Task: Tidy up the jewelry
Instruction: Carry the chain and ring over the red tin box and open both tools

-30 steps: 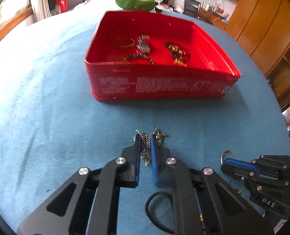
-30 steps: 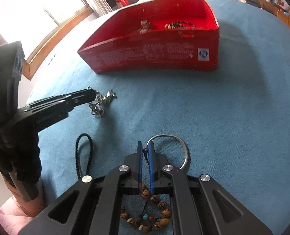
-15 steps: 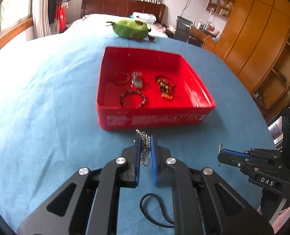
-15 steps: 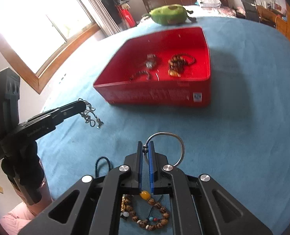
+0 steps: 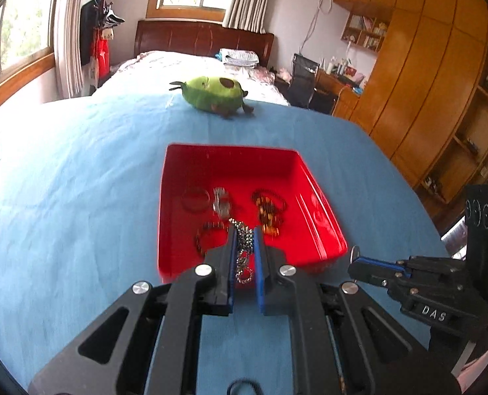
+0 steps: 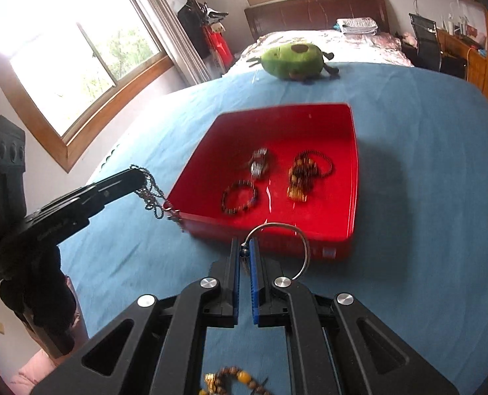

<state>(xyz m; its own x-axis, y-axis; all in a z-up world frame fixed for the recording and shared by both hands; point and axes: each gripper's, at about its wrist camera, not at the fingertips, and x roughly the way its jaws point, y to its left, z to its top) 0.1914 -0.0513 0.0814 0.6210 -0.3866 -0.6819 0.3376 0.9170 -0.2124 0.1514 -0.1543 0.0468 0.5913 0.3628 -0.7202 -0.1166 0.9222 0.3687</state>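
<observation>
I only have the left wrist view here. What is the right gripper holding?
Observer: The right gripper is shut on a silver bangle, its hoop curving off to the right of the jaws.
Operator: Anything left on the blue cloth near it?
Observer: Yes, a wooden bead bracelet lies below that gripper.
Operator: Does my chain hang free?
Observer: The silver chain dangles from the left gripper, beside the red tin, not in it.

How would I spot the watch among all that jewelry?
Find the red tin on the blue cloth. Inside it, near the middle, lies the watch, between a dark bead bracelet and a brown bead heap. It alone is shiny silver metal.
</observation>
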